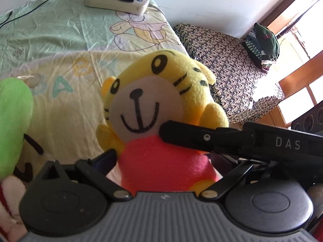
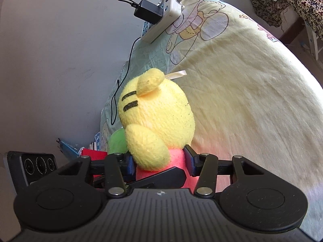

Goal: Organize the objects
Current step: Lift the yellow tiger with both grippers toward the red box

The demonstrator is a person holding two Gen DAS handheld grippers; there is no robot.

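Note:
A tiger plush (image 1: 149,104) with a yellow head and a pink body stands upright over the bed, facing the left wrist camera. My left gripper (image 1: 161,161) has its fingers on either side of the pink body. Its left pad (image 1: 108,158) touches the plush's arm, and its right finger is hidden behind the other gripper. My right gripper (image 2: 159,162) is shut on the tiger plush (image 2: 155,109) from the side, with blue pads (image 2: 189,160) pressed into the pink body. One right gripper finger (image 1: 173,131) lies across the plush's chest.
A green plush (image 1: 14,121) sits close on the left. A white power strip (image 1: 117,0) with a black charger and cables lies at the far end of the bed sheet (image 1: 60,40). A patterned covered surface (image 1: 232,64) holds folded clothes (image 1: 262,42).

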